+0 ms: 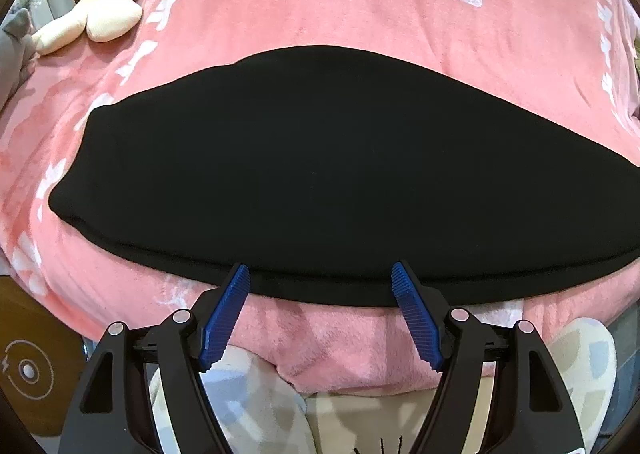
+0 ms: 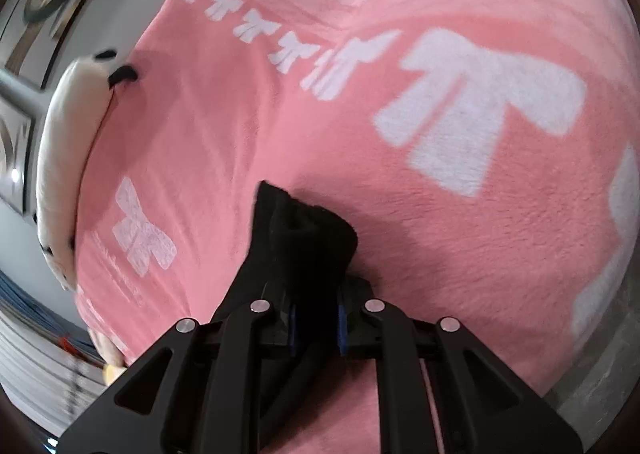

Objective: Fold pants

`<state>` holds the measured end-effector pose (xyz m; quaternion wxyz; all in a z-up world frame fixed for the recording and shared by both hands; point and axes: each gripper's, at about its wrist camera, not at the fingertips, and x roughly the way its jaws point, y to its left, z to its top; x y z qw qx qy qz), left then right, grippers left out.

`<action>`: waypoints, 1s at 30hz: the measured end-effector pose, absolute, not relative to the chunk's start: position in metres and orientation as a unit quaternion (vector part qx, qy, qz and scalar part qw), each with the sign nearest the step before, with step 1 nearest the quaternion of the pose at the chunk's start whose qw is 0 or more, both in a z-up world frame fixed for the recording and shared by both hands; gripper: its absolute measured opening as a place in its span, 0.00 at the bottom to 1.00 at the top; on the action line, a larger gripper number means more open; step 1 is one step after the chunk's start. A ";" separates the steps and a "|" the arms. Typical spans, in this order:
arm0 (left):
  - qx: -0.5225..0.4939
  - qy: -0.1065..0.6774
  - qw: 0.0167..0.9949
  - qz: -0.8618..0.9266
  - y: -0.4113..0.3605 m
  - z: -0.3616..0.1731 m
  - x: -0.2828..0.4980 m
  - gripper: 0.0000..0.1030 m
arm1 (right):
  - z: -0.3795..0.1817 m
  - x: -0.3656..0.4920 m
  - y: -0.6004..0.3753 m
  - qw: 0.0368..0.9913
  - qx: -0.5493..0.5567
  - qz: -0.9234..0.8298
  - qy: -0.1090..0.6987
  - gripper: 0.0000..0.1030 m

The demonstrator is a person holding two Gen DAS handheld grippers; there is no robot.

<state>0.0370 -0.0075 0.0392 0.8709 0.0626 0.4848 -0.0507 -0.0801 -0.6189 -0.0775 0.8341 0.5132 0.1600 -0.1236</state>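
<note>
Black pants (image 1: pixel 320 174) lie flat across a pink blanket (image 1: pixel 320 6) in the left wrist view, stretching from the left to past the right edge. My left gripper (image 1: pixel 320 278) is open, its blue fingertips (image 1: pixel 236 286) at the near hem of the pants, holding nothing. In the right wrist view my right gripper (image 2: pixel 316 318) is shut on a bunched end of the black pants (image 2: pixel 304 238), held up above the pink blanket (image 2: pixel 440 214). The blue pads are mostly hidden by the cloth.
A cream plush bow (image 1: pixel 100 10) lies at the blanket's far left. A white plush toy (image 2: pixel 68 158) sits at the blanket's left edge in the right wrist view. The person's patterned slippers (image 1: pixel 580 366) show below the bed edge. A cardboard box (image 1: pixel 28 366) stands at the lower left.
</note>
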 end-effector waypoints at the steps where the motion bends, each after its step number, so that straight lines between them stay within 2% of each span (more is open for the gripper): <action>1: 0.066 0.481 0.873 -0.052 -0.008 0.040 0.037 0.69 | -0.072 -0.078 -0.615 0.839 0.500 -0.134 0.170 0.13; 4: 0.063 0.478 0.874 -0.054 -0.008 0.040 0.038 0.69 | -0.043 -0.077 -0.597 0.851 0.483 -0.129 0.159 0.13; 7: 0.046 0.476 0.876 -0.060 -0.003 0.041 0.038 0.69 | 0.010 -0.064 -0.558 0.887 0.432 -0.086 0.140 0.13; 10: 0.036 0.473 0.878 -0.065 0.003 0.043 0.036 0.69 | 0.058 -0.040 -0.502 0.914 0.381 -0.022 0.137 0.13; 14: 0.016 0.471 0.879 -0.071 0.016 0.046 0.031 0.69 | 0.091 0.003 -0.395 0.937 0.300 0.067 0.165 0.16; 17: 0.002 0.468 0.881 -0.072 0.030 0.048 0.030 0.69 | 0.082 0.031 -0.319 0.939 0.249 0.114 0.206 0.17; 23: -0.010 0.469 0.880 -0.070 0.055 0.047 0.030 0.69 | -0.015 0.087 -0.200 0.909 0.156 0.129 0.364 0.22; 24: -0.013 0.469 0.880 -0.072 0.058 0.047 0.030 0.69 | -0.021 0.086 -0.191 0.917 0.133 0.116 0.359 0.24; 26: -0.014 0.467 0.881 -0.077 0.065 0.046 0.030 0.69 | -0.018 0.080 -0.181 0.927 0.102 0.102 0.346 0.35; 28: -0.012 0.463 0.882 -0.080 0.067 0.045 0.030 0.69 | -0.013 0.082 -0.177 0.927 0.091 0.099 0.349 0.35; 29: -0.012 0.463 0.883 -0.081 0.068 0.044 0.031 0.69 | -0.009 0.083 -0.175 0.927 0.081 0.099 0.353 0.28; 30: -0.014 0.463 0.882 -0.083 0.069 0.042 0.032 0.69 | -0.005 0.085 -0.174 0.926 0.080 0.099 0.355 0.25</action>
